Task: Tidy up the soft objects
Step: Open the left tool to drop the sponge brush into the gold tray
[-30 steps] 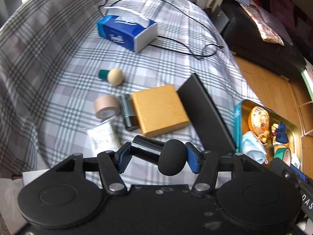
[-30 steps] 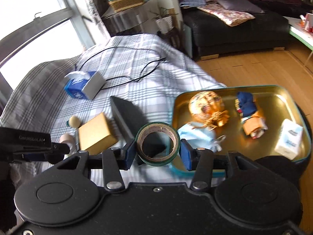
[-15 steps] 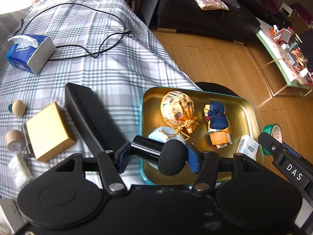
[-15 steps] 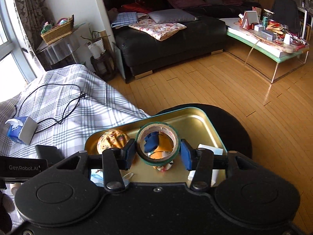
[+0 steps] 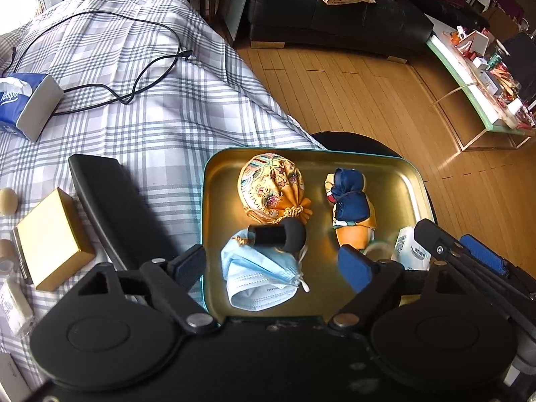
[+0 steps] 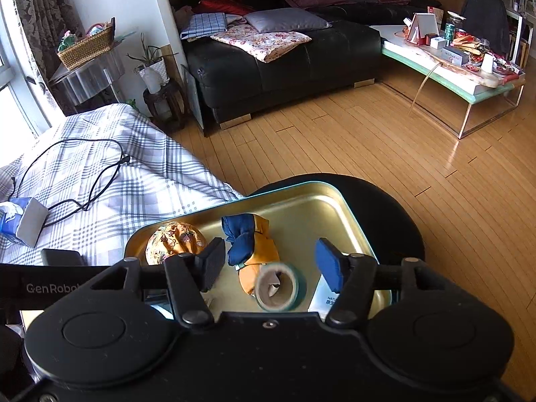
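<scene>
A gold tray with a teal rim (image 5: pixel 311 153) sits on a black stool beside the bed. It holds a patterned pouch (image 5: pixel 268 184), a blue and orange cloth doll (image 5: pixel 350 204), a blue face mask (image 5: pixel 258 284) and a white tissue pack (image 5: pixel 410 251). A black foam-tipped microphone (image 5: pixel 284 232) lies loose on the mask. My left gripper (image 5: pixel 273 266) hovers over it, its jaws opening and touching nothing. My right gripper (image 6: pixel 270 264) is also opening. The green tape roll (image 6: pixel 279 286) lies free below its pads, next to the doll (image 6: pixel 251 244).
On the plaid bedcover (image 5: pixel 150 127) to the left lie a black case (image 5: pixel 114 207), a gold box (image 5: pixel 50 238), a blue tissue box (image 5: pixel 26 100) and a black cable (image 5: pixel 134 77). Beyond the wooden floor (image 6: pixel 335 140) stand a black sofa (image 6: pixel 284 60) and a cluttered low table (image 6: pixel 452 67).
Both grippers swung from over the bed to over the tray. The left let go of the microphone, which dropped onto the mask. The right let go of the tape roll into the tray.
</scene>
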A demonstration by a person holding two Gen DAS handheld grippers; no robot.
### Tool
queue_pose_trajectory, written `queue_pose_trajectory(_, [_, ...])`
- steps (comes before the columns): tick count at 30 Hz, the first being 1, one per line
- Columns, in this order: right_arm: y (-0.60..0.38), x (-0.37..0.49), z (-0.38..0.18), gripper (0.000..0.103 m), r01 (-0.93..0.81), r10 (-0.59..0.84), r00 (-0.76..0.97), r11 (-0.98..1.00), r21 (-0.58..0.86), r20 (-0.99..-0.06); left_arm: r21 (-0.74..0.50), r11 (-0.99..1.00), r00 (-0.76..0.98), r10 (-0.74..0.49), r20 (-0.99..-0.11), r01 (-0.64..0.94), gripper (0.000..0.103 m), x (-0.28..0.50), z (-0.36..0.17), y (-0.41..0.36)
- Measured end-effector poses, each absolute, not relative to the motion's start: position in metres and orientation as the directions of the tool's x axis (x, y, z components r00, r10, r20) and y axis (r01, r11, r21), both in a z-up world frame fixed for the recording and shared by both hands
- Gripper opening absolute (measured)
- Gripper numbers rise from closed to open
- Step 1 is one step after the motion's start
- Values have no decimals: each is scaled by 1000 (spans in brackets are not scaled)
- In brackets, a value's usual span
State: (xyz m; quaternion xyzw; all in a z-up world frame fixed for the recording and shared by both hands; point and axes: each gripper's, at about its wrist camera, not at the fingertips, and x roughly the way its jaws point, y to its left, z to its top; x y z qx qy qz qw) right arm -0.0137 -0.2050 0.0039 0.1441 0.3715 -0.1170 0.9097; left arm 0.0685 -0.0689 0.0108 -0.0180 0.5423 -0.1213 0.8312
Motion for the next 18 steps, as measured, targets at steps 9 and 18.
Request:
queue_pose_trajectory(9, [-206, -16, 2, 60, 323, -99, 689, 929, 181, -718, -162, 975, 379, -209, -902, 152, 92, 65, 7, -57])
queue_pose_trajectory(18, [-203, -19, 3, 60, 332, -112, 675, 929, 165, -730, -143, 981, 401, -184, -897, 130, 99, 53, 15, -44])
